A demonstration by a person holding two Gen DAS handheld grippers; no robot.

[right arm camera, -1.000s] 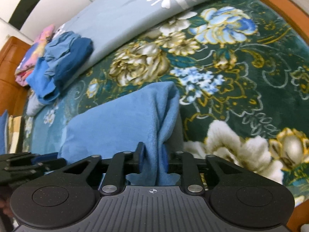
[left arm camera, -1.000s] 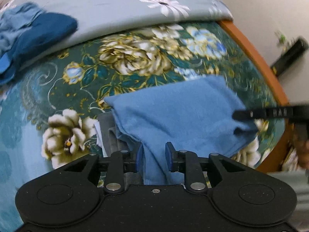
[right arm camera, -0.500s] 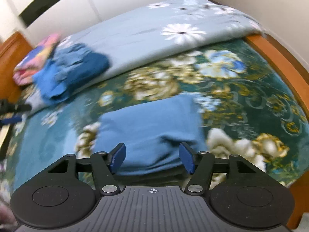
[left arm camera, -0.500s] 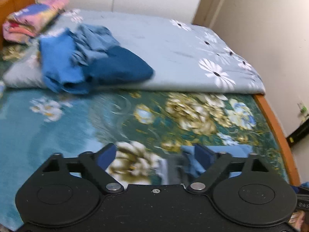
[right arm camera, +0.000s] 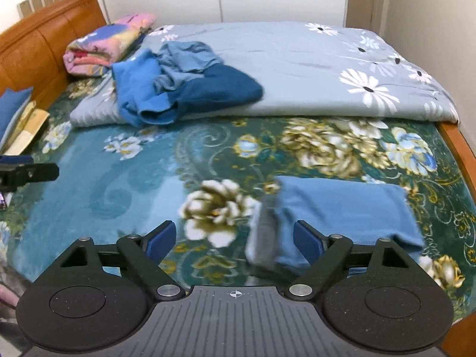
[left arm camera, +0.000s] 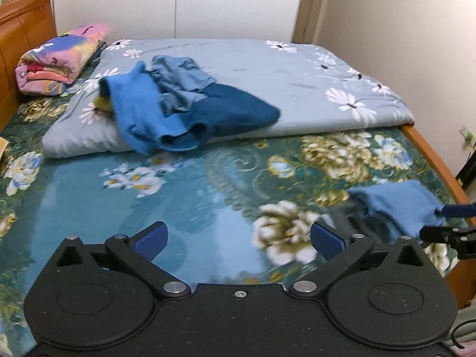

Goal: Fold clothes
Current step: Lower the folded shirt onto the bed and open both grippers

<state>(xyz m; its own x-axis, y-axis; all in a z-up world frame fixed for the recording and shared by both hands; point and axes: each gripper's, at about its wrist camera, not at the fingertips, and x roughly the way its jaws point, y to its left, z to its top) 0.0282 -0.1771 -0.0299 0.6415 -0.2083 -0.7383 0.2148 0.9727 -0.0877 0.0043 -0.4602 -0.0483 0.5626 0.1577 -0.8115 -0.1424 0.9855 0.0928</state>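
Observation:
A folded light-blue garment (right arm camera: 342, 208) lies on the floral bedspread (right arm camera: 119, 184) near the bed's right edge, on top of a grey piece (right arm camera: 261, 238). The left wrist view shows the same garment (left arm camera: 395, 205) at the far right. My right gripper (right arm camera: 235, 238) hangs above and in front of it, jaws opening wide with nothing between them. My left gripper (left arm camera: 239, 235) is over bare bedspread, jaws also opening and empty. A heap of unfolded blue clothes (left arm camera: 178, 107) (right arm camera: 178, 89) rests on the quilt at the back left.
A pale grey-blue daisy quilt (left arm camera: 267, 83) covers the far half of the bed. A rolled pink patterned blanket (left arm camera: 62, 59) sits by the orange headboard (left arm camera: 23, 23). The wooden bed frame (left arm camera: 431, 154) and a wall border the right side.
Both grippers were shut on the light-blue garment a second ago. They have let go, opened wide, and drawn back and up, so the whole bed now shows.

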